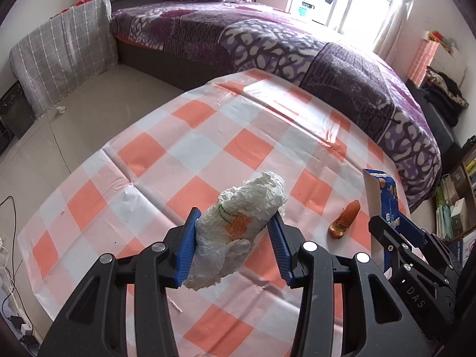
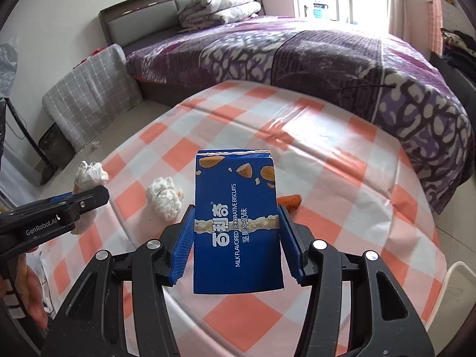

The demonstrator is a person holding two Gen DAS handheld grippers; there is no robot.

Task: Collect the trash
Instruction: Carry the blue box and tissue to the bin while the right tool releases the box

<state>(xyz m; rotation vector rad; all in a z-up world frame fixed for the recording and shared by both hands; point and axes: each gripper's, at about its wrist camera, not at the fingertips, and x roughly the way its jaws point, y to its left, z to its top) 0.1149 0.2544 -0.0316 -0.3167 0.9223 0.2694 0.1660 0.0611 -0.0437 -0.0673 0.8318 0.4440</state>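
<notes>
My left gripper (image 1: 235, 232) is shut on a crumpled white plastic bag (image 1: 241, 223) and holds it above the checked table (image 1: 184, 154). My right gripper (image 2: 236, 235) is shut on a blue biscuit box (image 2: 236, 226), held upright above the table (image 2: 327, 154). The box (image 1: 382, 196) and right gripper (image 1: 407, 238) also show at the right of the left wrist view. The left gripper (image 2: 74, 205) with its bag (image 2: 89, 175) shows at the left of the right wrist view. A crumpled white paper ball (image 2: 165, 197) lies on the table. An orange-brown food scrap (image 1: 345, 218) lies near the box, partly hidden behind it in the right wrist view (image 2: 290, 200).
A bed with a purple patterned cover (image 1: 267, 35) runs along the far side of the table. A grey checked cushion (image 1: 65, 50) leans at the left on the floor. Shelves with books (image 1: 455, 202) stand at the right. Cables (image 1: 9, 238) lie on the floor at the left.
</notes>
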